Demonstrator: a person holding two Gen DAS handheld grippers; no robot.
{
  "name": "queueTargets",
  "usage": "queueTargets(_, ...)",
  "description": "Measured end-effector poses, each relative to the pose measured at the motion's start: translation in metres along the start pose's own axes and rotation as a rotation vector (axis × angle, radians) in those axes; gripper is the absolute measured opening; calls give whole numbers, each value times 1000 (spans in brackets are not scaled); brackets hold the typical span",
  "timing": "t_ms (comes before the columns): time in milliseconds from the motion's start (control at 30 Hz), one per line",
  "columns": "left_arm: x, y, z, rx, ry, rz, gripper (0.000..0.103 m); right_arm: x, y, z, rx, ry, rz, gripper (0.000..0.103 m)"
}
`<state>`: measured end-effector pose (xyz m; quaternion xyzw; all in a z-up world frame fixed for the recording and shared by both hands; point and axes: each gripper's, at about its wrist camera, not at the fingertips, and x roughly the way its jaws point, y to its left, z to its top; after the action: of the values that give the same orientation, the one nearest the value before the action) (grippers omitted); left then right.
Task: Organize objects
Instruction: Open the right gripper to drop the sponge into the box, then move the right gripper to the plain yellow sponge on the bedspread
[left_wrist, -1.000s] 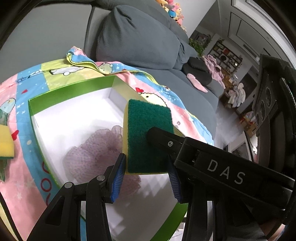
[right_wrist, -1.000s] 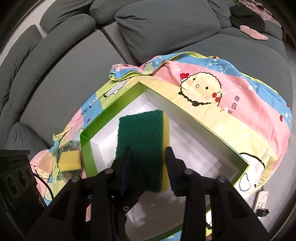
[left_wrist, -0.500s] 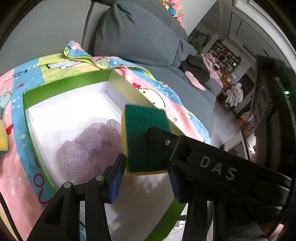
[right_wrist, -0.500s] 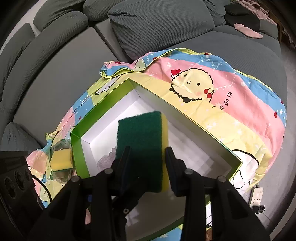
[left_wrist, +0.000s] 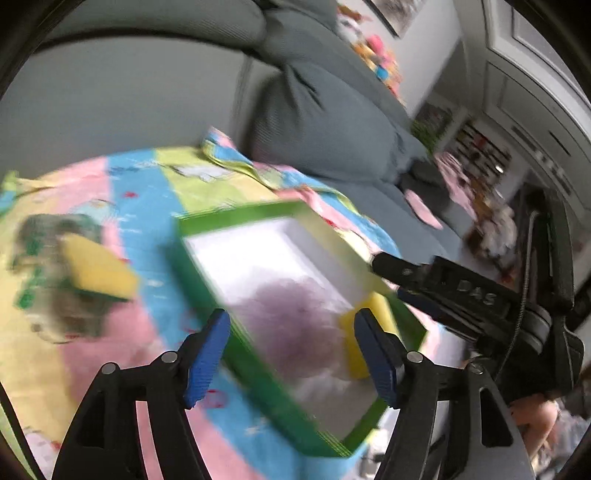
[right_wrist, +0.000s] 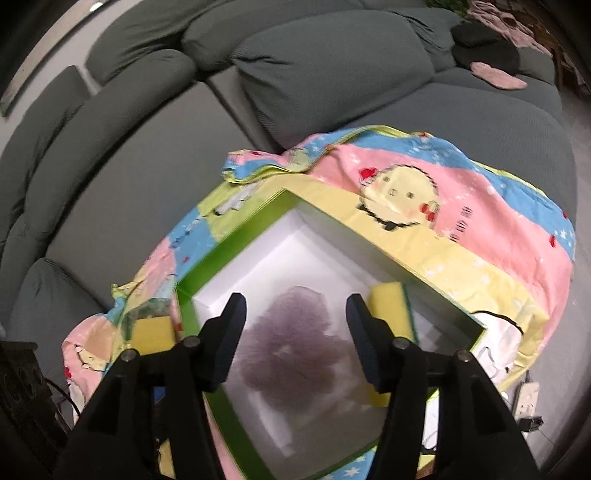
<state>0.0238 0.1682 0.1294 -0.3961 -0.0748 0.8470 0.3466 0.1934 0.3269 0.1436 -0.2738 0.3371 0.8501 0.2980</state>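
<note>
both tools (left_wrist: 291, 345) (right_wrist: 293, 332) just opened, empty | sponge (right_wrist: 389, 306) apparently in box (right_wrist: 192, 284)

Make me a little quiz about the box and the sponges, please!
1. True or false: the green box has a purple mesh puff inside.
2. Where is the sponge that was dropped? A) on the sofa B) in the box C) on the floor
3. Fill in: another sponge lies outside the box on the colourful ____.

Key: 1 true; 2 B; 3 blanket.
</note>
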Motion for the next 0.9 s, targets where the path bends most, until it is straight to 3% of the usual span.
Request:
queueTargets(133,-34,37,-11,-61,-82,148,71,-5,23,-2,-57,-7,38,61)
queueTargets(267,-59,81,-19,-172,-127,236,71,-9,49,-7,-114,-9,90,61)
queueTargets(333,-71,103,-25,-226,-158,276,71,-9,62,-10,-141,-6,122,70)
queueTargets(400,-79,126,-32,-293,-175,315,78,-10,75,-14,-171,-9,149,76)
queueTargets(600,-102,177,-46,-487,-225,363,80,0,115,-26,-243,37,299,79)
queueTargets(733,-107,192,-52,-533,-218,399,80,23,144,-33,-248,100,411,83)
queueTargets(833,-105,200,-55,-552,-196,410,80,54,168,-39,-270,159,445,83)
queueTargets(900,-105,201,-57,-556,-187,404,80,74,176,-41,-264,186,424,83)
